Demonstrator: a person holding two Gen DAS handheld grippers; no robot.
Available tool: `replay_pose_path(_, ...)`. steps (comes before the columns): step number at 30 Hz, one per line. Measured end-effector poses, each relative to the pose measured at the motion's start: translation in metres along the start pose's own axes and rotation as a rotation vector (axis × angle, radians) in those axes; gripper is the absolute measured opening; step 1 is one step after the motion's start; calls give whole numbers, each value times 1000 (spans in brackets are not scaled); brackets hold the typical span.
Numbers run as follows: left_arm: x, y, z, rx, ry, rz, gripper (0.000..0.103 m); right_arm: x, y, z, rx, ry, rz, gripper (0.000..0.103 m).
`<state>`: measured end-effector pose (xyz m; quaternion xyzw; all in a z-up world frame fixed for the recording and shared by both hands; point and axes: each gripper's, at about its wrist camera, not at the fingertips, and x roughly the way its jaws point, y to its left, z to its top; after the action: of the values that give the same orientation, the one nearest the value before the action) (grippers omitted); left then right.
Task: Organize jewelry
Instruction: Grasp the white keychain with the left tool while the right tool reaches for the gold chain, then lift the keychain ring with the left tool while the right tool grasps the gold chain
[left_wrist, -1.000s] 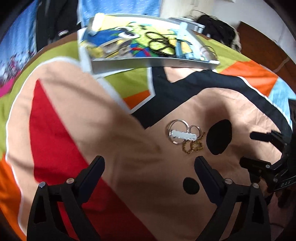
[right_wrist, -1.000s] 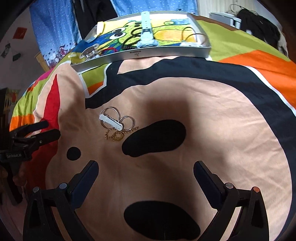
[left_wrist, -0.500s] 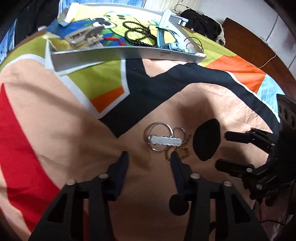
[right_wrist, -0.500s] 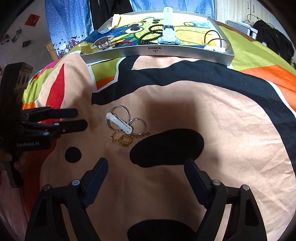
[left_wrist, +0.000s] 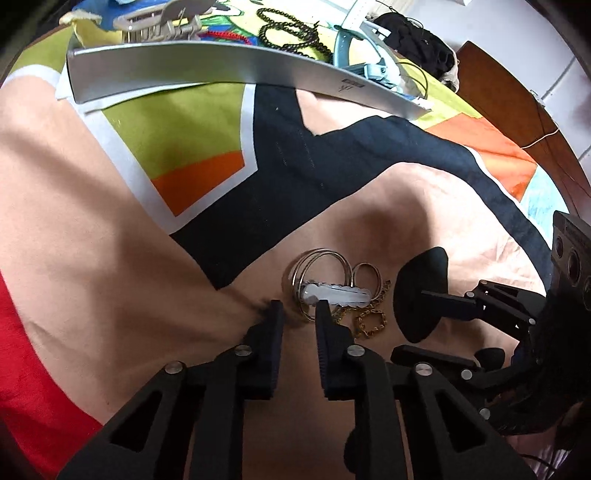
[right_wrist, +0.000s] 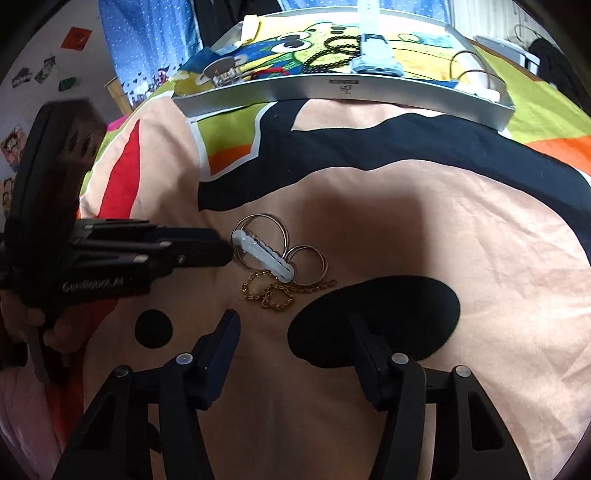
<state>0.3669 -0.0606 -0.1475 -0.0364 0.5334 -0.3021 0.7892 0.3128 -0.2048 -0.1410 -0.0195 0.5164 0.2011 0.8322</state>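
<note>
Left gripper (left_wrist: 298, 310) is narrowed around the white hair clip's (left_wrist: 336, 295) end, with a small gap showing, at 6 o'clock of the silver bangles (left_wrist: 321, 273). Right gripper (right_wrist: 295, 328) is spread wide, at 6 o'clock of the gold chain (right_wrist: 277, 291) on the bedspread (right_wrist: 443, 229).

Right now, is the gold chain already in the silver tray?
No, the gold chain lies on the bedspread beside the silver bangles, well short of the silver tray.

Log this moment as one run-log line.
left gripper: narrowed, at end of white hair clip, not gripping | right gripper: open, hovering near gold chain | tray: behind
</note>
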Motion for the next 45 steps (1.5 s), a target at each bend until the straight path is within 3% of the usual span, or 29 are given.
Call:
replay_pose_path(7, 3, 3, 3, -20, 5, -11, 11, 12, 4, 3, -26, 12, -2, 45)
replay_pose_path(12, 3, 11, 2, -53, 10, -8, 3, 16, 6, 5, -38, 9, -3, 41)
replay_pose_path(19, 3, 14, 2, -63, 10, -10, 2, 24, 14, 5, -69, 17, 11, 32)
replay_pose_path(23, 2, 15, 2, -65, 12, -9, 2, 29, 16, 8, -75, 26, 7, 31)
replay_pose_path(28, 1, 13, 3, -58, 15, 4, 1, 27, 11, 4, -71, 25, -16, 18)
replay_pose_path(45, -37, 1, -13, -32, -40, 211, 0, 4, 1, 1, -24, 16, -17, 17)
